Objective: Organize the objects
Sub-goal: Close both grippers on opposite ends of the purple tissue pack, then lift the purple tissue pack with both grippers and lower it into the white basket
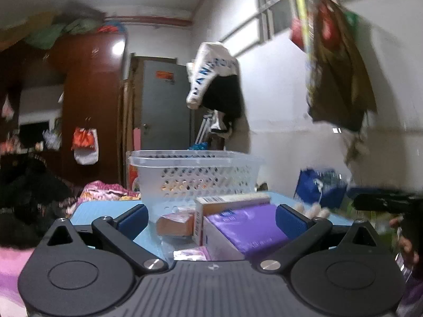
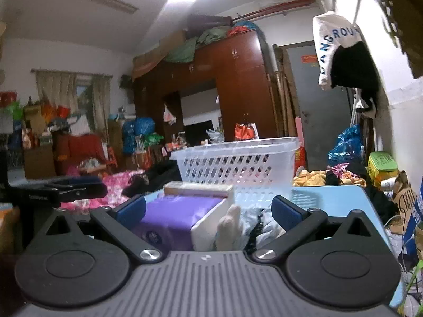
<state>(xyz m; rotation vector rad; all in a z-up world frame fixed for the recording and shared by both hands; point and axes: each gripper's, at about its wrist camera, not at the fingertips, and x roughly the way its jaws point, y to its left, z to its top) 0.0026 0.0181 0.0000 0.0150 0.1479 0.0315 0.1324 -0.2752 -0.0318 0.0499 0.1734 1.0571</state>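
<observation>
We are seeing blue table point(image 1: 284, 198) carrying clear perforated basket point(image 1: 195, 174) at far side. We are finding purple pack point(image 1: 246, 227) lying nearest basket's front, white-orange carton point(image 1: 211, 206) touching it, small orange box point(image 1: 175, 224) just beside. We are holding left gripper point(image 1: 210, 218) spread wide, gripping nothing; right gripper point(image 2: 208, 208) likewise spread, empty, with white sock point(image 2: 230, 224) lying between fingers.

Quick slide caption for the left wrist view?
Open left gripper faces a purple box and small cartons on the blue table, with the white basket behind.
</observation>
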